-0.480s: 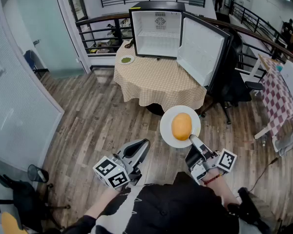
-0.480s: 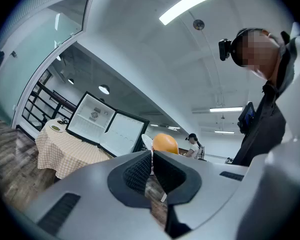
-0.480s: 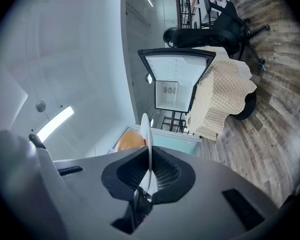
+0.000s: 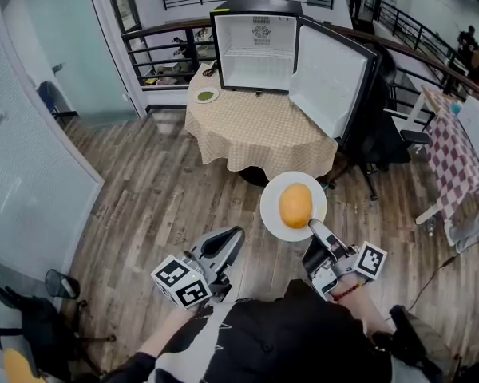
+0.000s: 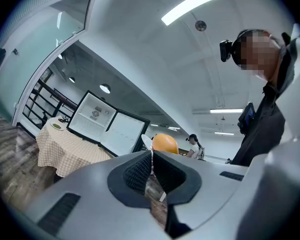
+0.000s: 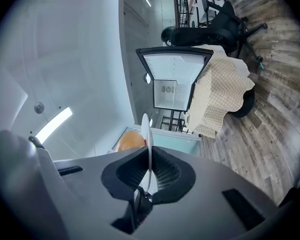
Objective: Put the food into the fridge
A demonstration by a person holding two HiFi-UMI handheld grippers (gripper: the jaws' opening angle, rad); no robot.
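An orange round food [image 4: 295, 204] lies on a white plate [image 4: 273, 214] held out over the wooden floor. My right gripper [image 4: 313, 228] is shut on the plate's near rim; the rim [image 6: 146, 134] stands edge-on between the jaws, the food [image 6: 131, 140] just left of it. The small black fridge [image 4: 255, 50] stands open and empty on a round table [image 4: 255, 130] with a checked cloth, its door [image 4: 329, 82] swung right. My left gripper [image 4: 235, 236] hovers low at the left, shut and empty. From the left gripper view [image 5: 151, 156] the food [image 5: 164, 143] shows just beyond the jaws.
A small green dish [image 4: 207, 96] sits on the table left of the fridge. A black office chair [image 4: 383, 146] stands right of the table, a checked table [image 4: 463, 154] farther right. A glass wall runs along the left and a railing behind the fridge.
The plate with the food has shifted very slightly up and left, toward the table. The left gripper has not moved.
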